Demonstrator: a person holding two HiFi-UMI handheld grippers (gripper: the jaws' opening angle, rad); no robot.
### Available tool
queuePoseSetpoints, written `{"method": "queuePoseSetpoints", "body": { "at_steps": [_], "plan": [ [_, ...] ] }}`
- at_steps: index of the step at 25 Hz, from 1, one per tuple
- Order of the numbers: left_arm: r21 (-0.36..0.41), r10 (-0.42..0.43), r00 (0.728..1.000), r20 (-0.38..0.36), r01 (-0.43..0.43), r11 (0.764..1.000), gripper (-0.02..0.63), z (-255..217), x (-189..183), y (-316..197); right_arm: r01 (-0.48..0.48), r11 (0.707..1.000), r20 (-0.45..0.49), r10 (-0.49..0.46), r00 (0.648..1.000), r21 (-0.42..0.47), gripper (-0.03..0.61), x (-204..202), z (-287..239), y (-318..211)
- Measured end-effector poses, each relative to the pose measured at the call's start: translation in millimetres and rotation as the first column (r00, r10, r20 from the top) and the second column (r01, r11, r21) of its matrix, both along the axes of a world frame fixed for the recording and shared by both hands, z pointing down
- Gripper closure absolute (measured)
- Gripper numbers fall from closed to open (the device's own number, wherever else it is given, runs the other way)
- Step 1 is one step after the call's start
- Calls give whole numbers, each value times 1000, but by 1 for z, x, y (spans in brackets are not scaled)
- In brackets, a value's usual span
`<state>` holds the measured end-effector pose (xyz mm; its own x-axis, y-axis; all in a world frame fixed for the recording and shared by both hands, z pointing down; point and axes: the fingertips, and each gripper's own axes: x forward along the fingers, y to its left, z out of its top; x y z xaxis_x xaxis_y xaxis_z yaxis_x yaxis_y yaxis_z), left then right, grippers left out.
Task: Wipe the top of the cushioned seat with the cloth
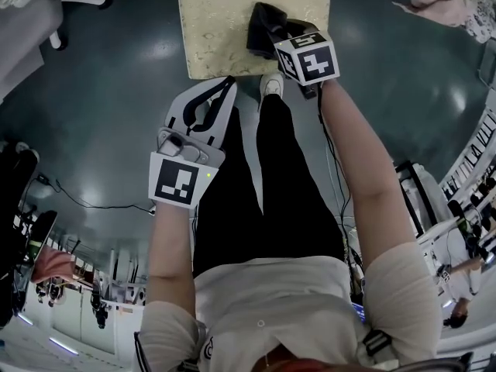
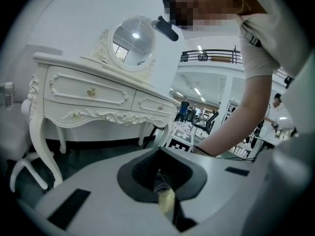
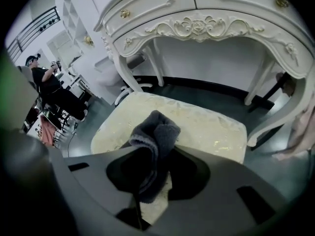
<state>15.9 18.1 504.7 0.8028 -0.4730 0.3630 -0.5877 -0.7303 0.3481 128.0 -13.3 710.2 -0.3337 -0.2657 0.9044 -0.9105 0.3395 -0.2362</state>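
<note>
The cloth (image 3: 152, 132) between the right gripper's (image 1: 275, 36) jaws is dark charcoal grey, and the cushioned seat (image 3: 211, 127) under it is pale cream with faint mottled gold flecks. Beyond that gripper the dressing table (image 3: 206, 23) is white with gold knobs. The floor (image 1: 116, 76) below the white-and-black left gripper (image 1: 219, 91) is dark teal-grey.

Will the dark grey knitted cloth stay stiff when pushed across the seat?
Likely floppy: the dark grey knitted cloth bunches in folds in the right gripper. Probably light, and its fuzzy knit may drag, not slide, on the cream cushioned seat.
</note>
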Motion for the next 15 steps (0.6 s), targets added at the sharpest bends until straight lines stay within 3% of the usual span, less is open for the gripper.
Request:
{"method": "queuePoseSetpoints", "body": {
  "at_steps": [15],
  "plan": [
    [21, 24, 999, -22, -24, 999, 601, -5, 81, 17, -30, 999, -56, 30, 998, 14, 477, 95, -2, 22]
  ]
}}
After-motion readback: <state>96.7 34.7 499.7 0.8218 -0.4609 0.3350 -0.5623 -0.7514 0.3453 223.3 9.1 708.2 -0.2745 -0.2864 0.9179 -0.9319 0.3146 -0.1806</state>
